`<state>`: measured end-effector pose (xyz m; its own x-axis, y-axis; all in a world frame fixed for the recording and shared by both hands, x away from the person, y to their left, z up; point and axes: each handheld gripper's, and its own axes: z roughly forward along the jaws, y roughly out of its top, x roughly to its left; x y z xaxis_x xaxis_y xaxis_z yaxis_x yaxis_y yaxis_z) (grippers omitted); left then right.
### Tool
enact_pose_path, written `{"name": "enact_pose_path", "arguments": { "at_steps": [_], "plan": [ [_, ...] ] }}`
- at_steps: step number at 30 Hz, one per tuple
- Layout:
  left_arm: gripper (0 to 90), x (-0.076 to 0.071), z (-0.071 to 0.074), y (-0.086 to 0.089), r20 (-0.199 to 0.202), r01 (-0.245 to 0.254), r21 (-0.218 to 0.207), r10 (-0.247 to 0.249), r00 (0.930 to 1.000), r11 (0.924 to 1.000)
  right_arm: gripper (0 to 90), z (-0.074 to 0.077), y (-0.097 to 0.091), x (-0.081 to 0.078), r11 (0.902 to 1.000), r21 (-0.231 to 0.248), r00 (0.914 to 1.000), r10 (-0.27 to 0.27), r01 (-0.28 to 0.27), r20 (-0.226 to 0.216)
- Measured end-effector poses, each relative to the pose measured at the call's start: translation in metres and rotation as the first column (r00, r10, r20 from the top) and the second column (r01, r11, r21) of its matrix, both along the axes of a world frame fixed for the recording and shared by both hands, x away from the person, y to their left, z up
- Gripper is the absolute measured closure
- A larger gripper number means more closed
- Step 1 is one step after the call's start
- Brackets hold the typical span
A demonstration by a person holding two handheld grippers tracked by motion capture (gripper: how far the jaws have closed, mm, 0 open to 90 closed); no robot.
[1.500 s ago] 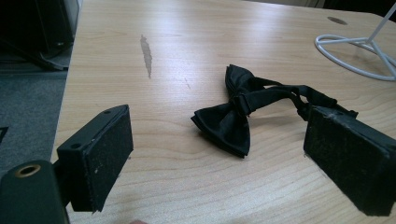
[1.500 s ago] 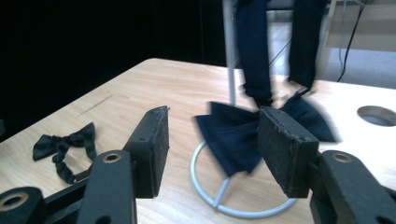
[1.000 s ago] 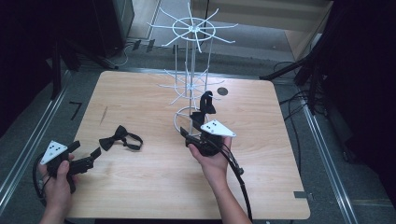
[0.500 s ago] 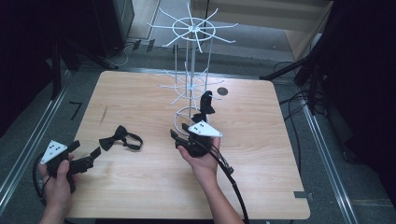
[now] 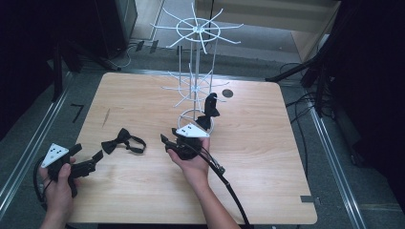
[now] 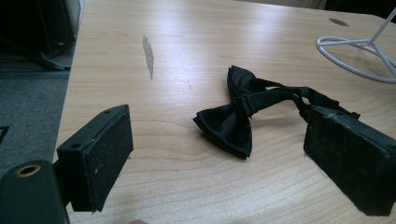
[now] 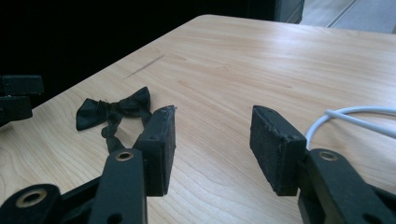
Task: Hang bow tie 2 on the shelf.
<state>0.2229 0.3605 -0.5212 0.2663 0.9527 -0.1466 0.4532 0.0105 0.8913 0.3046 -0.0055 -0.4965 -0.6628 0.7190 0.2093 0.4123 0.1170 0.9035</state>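
Between my right gripper's (image 7: 212,149) pads there is only bare wood; the jaws stand part open and have just been closing, with nothing between them. From there I look along the table (image 7: 289,60) toward the black bow tie (image 7: 114,109), which lies flat on the wood ahead and to the left of my left jaw, its strap curled in a loop toward me, apart from both pads. In the high view my right gripper (image 5: 168,141) hovers low over the middle of the table, pointing left, just in front of the ring foot of the white wire rack (image 5: 196,71). A second black bow tie (image 5: 210,107) hangs low on that rack, just behind my hand. My left gripper (image 6: 219,158) is held wide open and empty, its pads to either side of the bow tie on the table, which lies just beyond them. From above, that gripper (image 5: 98,156) sits near the table's front left corner, aimed right at the tie.
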Motion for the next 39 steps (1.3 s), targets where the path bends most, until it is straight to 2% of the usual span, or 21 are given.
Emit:
{"name": "enact_pose_path", "arguments": {
  "at_steps": [12, 21, 34, 39],
  "plan": [
    [8.8, 0.0, 0.0, 0.0, 0.001, 0.001, -0.001, -0.001, 1.0, 1.0, 52.6, -0.009, 0.027, 0.006, 0.999, -0.024, 0.9989, 0.037, -0.038, -0.03],
    [8.8, 0.0, 0.0, 0.0, 0.003, 0.001, -0.001, -0.001, 1.0, 1.0, 53.5, -0.018, 0.039, 0.009, 0.9983, -0.034, 0.9974, 0.046, -0.048, -0.055],
    [8.8, 0.0, 0.0, 0.0, 0.001, 0.003, -0.001, -0.003, 1.0, 1.0, 56.0, -0.03, 0.06, 0.012, 0.997, -0.064, 0.9942, 0.037, -0.044, -0.1],
    [8.8, 0.0, 0.0, 0.0, 0.002, 0.003, -0.001, -0.003, 1.0, 1.0, 56.6, -0.033, 0.064, 0.014, 0.9976, -0.06, 0.9925, 0.027, -0.034, -0.119]
  ]
}}
